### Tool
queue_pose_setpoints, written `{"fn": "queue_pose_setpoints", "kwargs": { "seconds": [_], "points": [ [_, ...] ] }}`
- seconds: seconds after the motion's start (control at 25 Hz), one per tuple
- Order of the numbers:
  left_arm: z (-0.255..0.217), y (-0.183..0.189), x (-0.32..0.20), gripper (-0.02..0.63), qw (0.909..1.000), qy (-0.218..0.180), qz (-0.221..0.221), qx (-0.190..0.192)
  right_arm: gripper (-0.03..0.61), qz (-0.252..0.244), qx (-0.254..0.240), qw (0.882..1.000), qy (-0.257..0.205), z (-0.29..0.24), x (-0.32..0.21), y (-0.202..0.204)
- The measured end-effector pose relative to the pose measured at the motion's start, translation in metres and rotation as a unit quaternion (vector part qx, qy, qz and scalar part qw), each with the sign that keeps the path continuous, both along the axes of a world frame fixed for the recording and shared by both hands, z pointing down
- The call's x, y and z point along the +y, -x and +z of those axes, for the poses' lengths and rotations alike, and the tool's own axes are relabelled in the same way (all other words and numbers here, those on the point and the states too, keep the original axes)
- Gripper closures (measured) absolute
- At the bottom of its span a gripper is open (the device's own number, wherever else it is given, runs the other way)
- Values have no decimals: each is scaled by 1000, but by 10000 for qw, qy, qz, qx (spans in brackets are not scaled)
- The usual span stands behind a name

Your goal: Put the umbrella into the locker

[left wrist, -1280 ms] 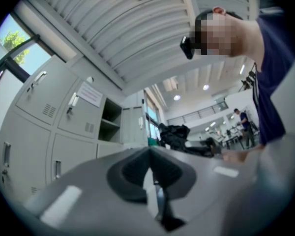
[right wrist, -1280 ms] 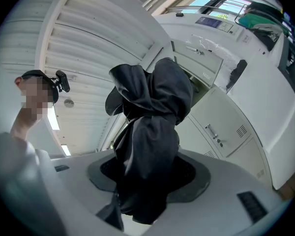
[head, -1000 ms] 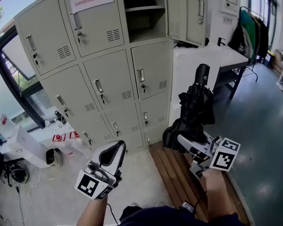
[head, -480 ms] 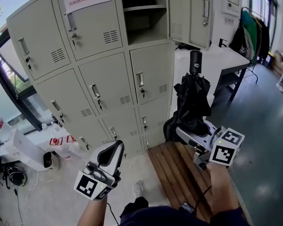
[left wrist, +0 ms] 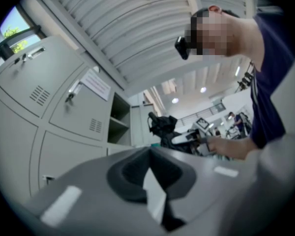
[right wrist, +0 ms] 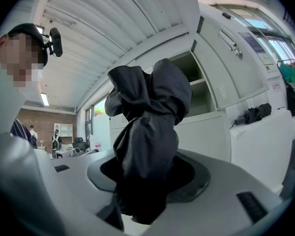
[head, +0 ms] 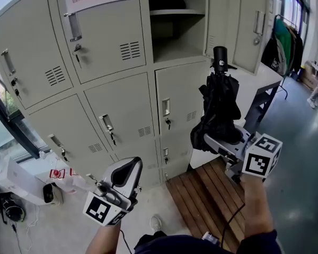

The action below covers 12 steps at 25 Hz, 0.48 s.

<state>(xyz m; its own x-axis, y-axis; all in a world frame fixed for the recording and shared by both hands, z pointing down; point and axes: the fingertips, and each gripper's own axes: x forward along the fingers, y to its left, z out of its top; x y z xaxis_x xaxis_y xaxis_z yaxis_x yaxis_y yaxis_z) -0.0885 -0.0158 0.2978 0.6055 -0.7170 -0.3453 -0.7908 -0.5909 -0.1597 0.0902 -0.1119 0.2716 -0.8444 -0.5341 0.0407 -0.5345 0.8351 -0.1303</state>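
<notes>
A folded black umbrella (head: pixel 220 107) stands upright, handle on top, with my right gripper (head: pixel 215 142) shut on its lower part. It hangs just below and right of the open locker (head: pixel 175 30), whose door (head: pixel 253 25) swings out to the right. In the right gripper view the dark fabric (right wrist: pixel 147 132) fills the gap between the jaws of my right gripper (right wrist: pixel 145 183), the open locker (right wrist: pixel 196 82) behind it. My left gripper (head: pixel 131 165) hovers low at the left, shut and empty. Its own view shows my left gripper (left wrist: pixel 150 154) with tips meeting, and the umbrella (left wrist: pixel 162 127) beyond.
Closed grey locker doors (head: pixel 103 36) fill the wall. A wooden slatted bench (head: pixel 212 194) lies below the right hand. A white table (head: pixel 262 91) and a rack of clothes (head: pixel 283 36) stand to the right. Boxes and bags (head: pixel 21 181) clutter the floor at left.
Both grippers have come closer to the lockers. The right gripper has carried the umbrella up and forward, so its handle now reaches the level of the open compartment's bottom edge.
</notes>
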Motion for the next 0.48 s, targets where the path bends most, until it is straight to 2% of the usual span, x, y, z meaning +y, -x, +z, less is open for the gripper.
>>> {"fn": "queue_pose_setpoints", "kwargs": {
  "seconds": [0.28, 0.48],
  "points": [
    [-11, 44, -65, 611, 9996, -22, 283, 63, 357, 300, 429, 9986, 53, -11, -74, 34],
    [-10, 70, -97, 611, 9984, 10, 553, 89, 359, 665, 1426, 9875, 78, -23, -125, 35]
  ]
}}
